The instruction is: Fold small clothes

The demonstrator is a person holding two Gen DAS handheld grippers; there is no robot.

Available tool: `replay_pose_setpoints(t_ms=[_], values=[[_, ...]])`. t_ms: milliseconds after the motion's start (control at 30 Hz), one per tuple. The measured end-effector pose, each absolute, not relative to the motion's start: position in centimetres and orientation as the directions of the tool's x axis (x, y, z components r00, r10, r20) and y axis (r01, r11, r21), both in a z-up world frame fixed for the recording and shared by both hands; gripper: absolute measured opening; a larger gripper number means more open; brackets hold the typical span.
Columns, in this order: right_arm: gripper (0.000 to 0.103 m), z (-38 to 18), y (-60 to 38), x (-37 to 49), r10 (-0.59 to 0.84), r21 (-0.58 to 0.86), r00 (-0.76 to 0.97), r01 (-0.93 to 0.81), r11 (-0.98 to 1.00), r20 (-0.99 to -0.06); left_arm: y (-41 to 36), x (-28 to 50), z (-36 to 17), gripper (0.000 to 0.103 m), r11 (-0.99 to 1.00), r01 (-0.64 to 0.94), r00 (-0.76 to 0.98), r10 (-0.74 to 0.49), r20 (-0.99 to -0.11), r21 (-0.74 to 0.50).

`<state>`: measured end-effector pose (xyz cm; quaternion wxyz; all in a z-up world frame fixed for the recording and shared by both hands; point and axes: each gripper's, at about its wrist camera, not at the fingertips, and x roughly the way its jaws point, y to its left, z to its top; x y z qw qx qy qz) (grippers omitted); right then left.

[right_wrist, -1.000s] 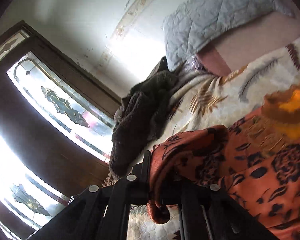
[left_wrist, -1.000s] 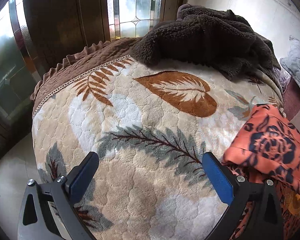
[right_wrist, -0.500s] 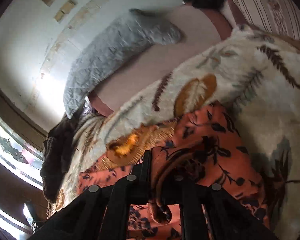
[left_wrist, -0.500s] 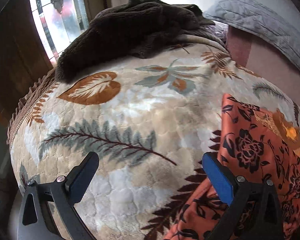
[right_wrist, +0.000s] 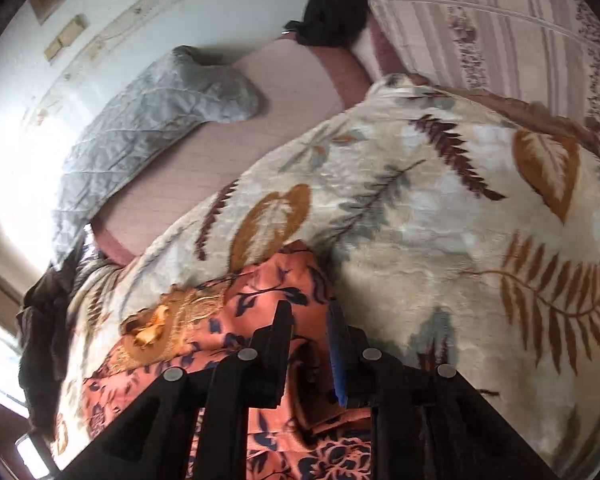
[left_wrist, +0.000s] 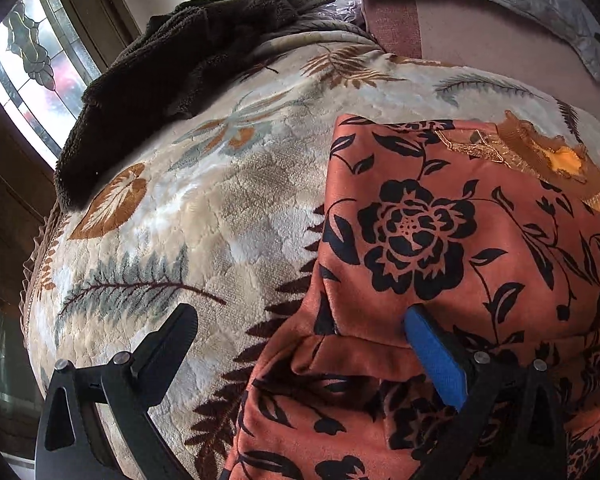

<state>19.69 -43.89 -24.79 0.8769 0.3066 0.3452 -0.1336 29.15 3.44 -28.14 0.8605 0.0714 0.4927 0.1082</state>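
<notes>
Here is the orange flowered garment (left_wrist: 452,240), lying on the leaf-patterned blanket (left_wrist: 204,216) that covers the bed. It sits folded over itself, a doubled layer on top with a crease running across near the bottom of the left wrist view, and a gold embroidered patch (left_wrist: 540,152) showing at its far corner.

The left gripper (left_wrist: 300,336) is spread wide, nothing clamped in it. Its left finger (left_wrist: 168,336) hangs over bare blanket, clear of the cloth. Its right finger, the one with the blue pad (left_wrist: 432,356), sits over the orange fabric near the fold; whether it presses the cloth or only hovers above it, I cannot tell. The garment's left edge falls between the two fingers, but neither pad pinches it.

Over to the right gripper (right_wrist: 310,320). Its jaws stand only narrowly apart and they are opening. Orange cloth shows in the slim gap between the fingers, a curled hem just below the tips, yet the pads look to have come off it; the grip reads as released. The fingers point down at the garment's near edge, with the gold patch (right_wrist: 168,328) off to the left in that view.

Further back, a dark brown fleece (left_wrist: 188,64) is heaped at the blanket's far side by the stained-glass window (left_wrist: 32,68), and a grey quilted pillow (right_wrist: 140,128) rests on the pink sheet (right_wrist: 236,152).
</notes>
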Motion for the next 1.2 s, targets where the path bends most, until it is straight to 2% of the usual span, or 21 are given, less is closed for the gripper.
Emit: replay_pose_setpoints(t_ms=[67, 167, 200, 233, 300, 367, 433, 533, 600, 667, 800, 900, 1000, 1067, 1133, 1200], values=[[0.021, -25.3, -43.4, 21.1, 0.145, 0.532, 0.733, 0.328, 0.781, -0.665, 3.4, 29.1, -28.0, 0.103, 0.97, -0.118, 0.494, 0.244, -0.834, 0.214], [0.021, -26.0, -41.5, 22.4, 0.292, 0.609, 0.734, 0.205, 0.766, -0.614, 3.1, 28.7, -26.7, 0.103, 0.979, -0.115, 0.552, 0.205, -0.808, 0.17], [0.021, -26.6, -40.8, 23.2, 0.337, 0.619, 0.709, 0.176, 0.766, -0.62, 2.8, 28.5, -26.3, 0.103, 0.98, -0.104, 0.572, 0.201, -0.796, 0.172], [0.021, -27.6, -39.7, 24.0, 0.361, 0.597, 0.653, 0.177, 0.782, -0.666, 2.3, 28.6, -26.2, 0.103, 0.979, -0.09, 0.583, 0.201, -0.788, 0.183], [0.021, -30.2, -38.6, 25.2, 0.31, 0.495, 0.53, 0.252, 0.831, -0.789, 1.7, 28.9, -26.8, 0.103, 0.977, -0.062, 0.567, 0.204, -0.798, 0.206], [0.021, -32.0, -38.3, 25.5, 0.318, 0.471, 0.453, 0.28, 0.836, -0.833, 1.4, 29.5, -28.1, 0.103, 0.98, -0.028, 0.51, 0.183, -0.84, 0.197], [0.021, -30.9, -39.2, 25.0, 0.323, 0.51, 0.505, 0.291, 0.809, -0.8, 1.2, 29.7, -28.7, 0.103, 0.982, -0.019, 0.491, 0.175, -0.853, 0.19], [0.021, -28.4, -40.3, 24.3, 0.279, 0.533, 0.626, 0.261, 0.805, -0.728, 0.5, 29.3, -27.8, 0.103, 0.982, 0.0, 0.538, 0.157, -0.828, 0.186], [0.021, -28.9, -40.6, 25.2, 0.285, 0.53, 0.606, 0.272, 0.803, -0.742, -0.5, 29.2, -27.9, 0.103, 0.982, 0.039, 0.542, 0.137, -0.829, 0.187], [0.021, -31.2, -40.2, 26.6, 0.264, 0.477, 0.533, 0.312, 0.822, -0.804, -1.5, 29.4, -28.9, 0.103, 0.973, 0.071, 0.519, 0.151, -0.842, 0.218], [0.023, -31.1, -40.4, 27.1, 0.256, 0.491, 0.572, 0.302, 0.817, -0.779, -1.4, 29.3, -28.8, 0.103, 0.976, 0.064, 0.515, 0.148, -0.844, 0.21], [0.023, -29.3, -39.3, 26.3, 0.346, 0.582, 0.64, 0.196, 0.789, -0.686, -0.9, 29.4, -28.4, 0.103, 0.984, 0.047, 0.517, 0.122, -0.847, 0.17], [0.023, -28.4, -35.7, 26.3, 0.461, 0.613, 0.594, 0.069, 0.787, -0.659, -0.8, 29.0, -27.7, 0.103, 0.988, 0.043, 0.541, 0.101, -0.835, 0.147], [0.023, -28.7, -33.0, 26.7, 0.47, 0.568, 0.538, 0.021, 0.823, -0.7, -1.0, 29.0, -27.8, 0.103, 0.987, 0.043, 0.533, 0.111, -0.839, 0.158], [0.023, -30.9, -30.3, 27.7, 0.465, 0.508, 0.404, -0.002, 0.861, -0.787, -1.2, 29.2, -28.9, 0.103, 0.98, 0.059, 0.496, 0.139, -0.857, 0.192], [0.024, -31.6, -29.3, 26.9, 0.446, 0.466, 0.39, -0.046, 0.883, -0.806, -1.3, 29.2, -29.2, 0.103, 0.975, 0.079, 0.499, 0.143, -0.855, 0.209]])
